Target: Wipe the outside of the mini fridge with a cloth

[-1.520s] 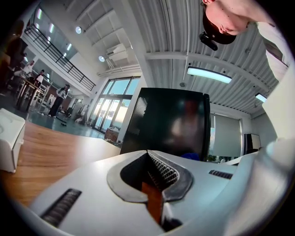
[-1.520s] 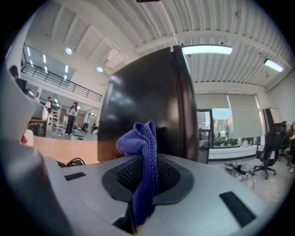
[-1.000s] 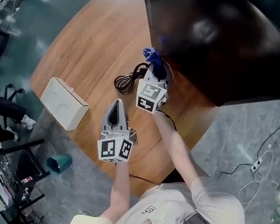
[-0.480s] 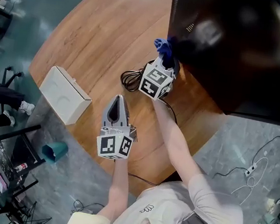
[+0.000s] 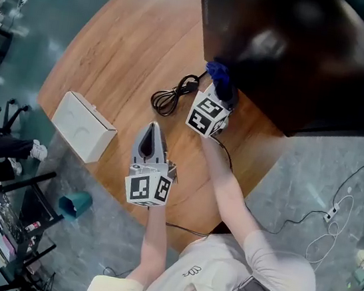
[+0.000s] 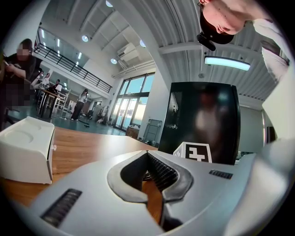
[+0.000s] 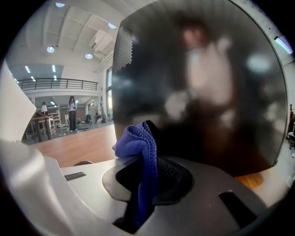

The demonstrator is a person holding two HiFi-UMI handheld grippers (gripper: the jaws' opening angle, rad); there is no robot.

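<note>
Right gripper (image 5: pixel 219 91) clamped on blue cloth (image 5: pixel 218 75) at mini fridge (image 5: pixel 303 51), left gripper (image 5: pixel 151 129) closed, empty, coiled cable (image 5: pixel 173 96), white box (image 5: pixel 82 126) nearby.

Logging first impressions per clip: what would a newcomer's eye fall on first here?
The glossy black mini fridge at the far right of the wooden table dominates. Next comes the blue cloth pinched in the tongs of the right gripper, right at the fridge's front; the left gripper hangs shut and empty nearer the person.

No legible writing anywhere (the marker cube (image 5: pixel 147 189) bears patterns only)
</note>
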